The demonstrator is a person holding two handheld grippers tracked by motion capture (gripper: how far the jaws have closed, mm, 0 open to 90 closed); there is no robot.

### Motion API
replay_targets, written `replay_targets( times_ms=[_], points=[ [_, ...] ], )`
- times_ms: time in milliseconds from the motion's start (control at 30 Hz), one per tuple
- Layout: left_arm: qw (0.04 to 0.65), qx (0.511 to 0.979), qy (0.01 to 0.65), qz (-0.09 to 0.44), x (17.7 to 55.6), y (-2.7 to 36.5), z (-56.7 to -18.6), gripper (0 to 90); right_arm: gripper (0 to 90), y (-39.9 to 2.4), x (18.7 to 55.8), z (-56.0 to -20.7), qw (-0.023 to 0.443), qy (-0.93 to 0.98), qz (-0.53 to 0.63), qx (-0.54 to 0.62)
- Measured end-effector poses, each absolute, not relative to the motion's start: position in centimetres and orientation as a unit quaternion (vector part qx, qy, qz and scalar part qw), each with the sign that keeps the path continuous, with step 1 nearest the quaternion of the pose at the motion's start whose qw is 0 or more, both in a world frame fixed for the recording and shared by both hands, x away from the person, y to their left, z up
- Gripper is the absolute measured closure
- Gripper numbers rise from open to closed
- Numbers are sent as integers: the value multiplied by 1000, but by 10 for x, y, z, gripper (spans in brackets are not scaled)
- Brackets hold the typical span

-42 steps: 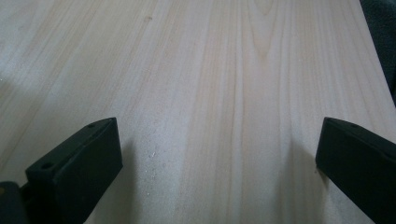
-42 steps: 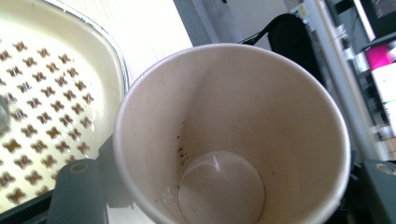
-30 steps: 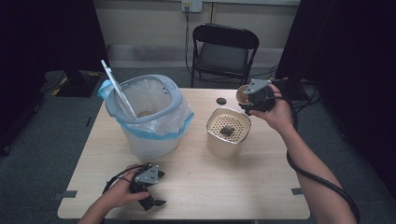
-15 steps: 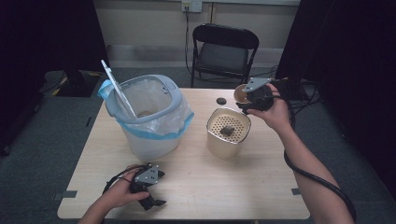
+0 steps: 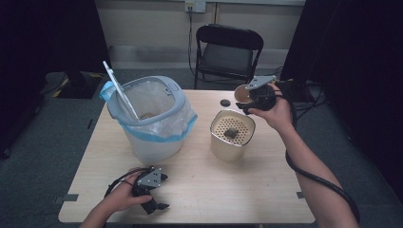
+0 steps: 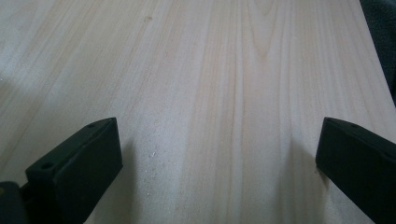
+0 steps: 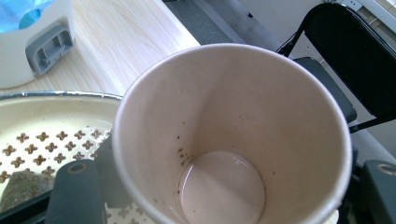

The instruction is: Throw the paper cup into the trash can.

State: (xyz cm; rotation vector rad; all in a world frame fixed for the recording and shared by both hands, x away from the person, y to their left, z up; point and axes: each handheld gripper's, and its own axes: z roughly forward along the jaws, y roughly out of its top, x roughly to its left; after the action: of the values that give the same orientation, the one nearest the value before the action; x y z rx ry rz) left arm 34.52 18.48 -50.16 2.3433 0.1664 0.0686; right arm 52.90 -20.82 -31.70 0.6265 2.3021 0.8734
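Observation:
My right gripper (image 5: 247, 99) is shut on a paper cup (image 5: 242, 94), held tipped above the far right of the table. In the right gripper view the cup (image 7: 233, 135) is seen from its mouth, with dark specks and a wet bottom inside. Below it stands a cream canister with a perforated strainer top (image 5: 232, 127), a dark lump (image 5: 231, 133) lying on the holes. My left gripper (image 5: 154, 202) rests low at the table's front left, jaws wide open over bare wood with nothing between them (image 6: 215, 154).
A lined bin with a blue-edged plastic bag (image 5: 152, 116) stands at the table's left, a white stick (image 5: 119, 89) leaning in it. A small dark lid (image 5: 225, 102) lies near the far edge. A black folding chair (image 5: 228, 52) stands behind the table (image 5: 199, 190).
The right gripper has shifted the cup slightly left and a touch lower, over the canister. The left gripper has not moved.

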Motion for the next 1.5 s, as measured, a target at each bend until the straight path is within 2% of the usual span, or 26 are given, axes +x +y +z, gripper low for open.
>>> replay_targets(
  times_ms=[533,1500],
  points=[
    [385,920,65,27,345,185,-502,0,261,-201,533,-313,276,867,336,243],
    [387,920,64,27,345,185,-502,0,258,-157,530,-284,238,877,354,222]
  ],
)
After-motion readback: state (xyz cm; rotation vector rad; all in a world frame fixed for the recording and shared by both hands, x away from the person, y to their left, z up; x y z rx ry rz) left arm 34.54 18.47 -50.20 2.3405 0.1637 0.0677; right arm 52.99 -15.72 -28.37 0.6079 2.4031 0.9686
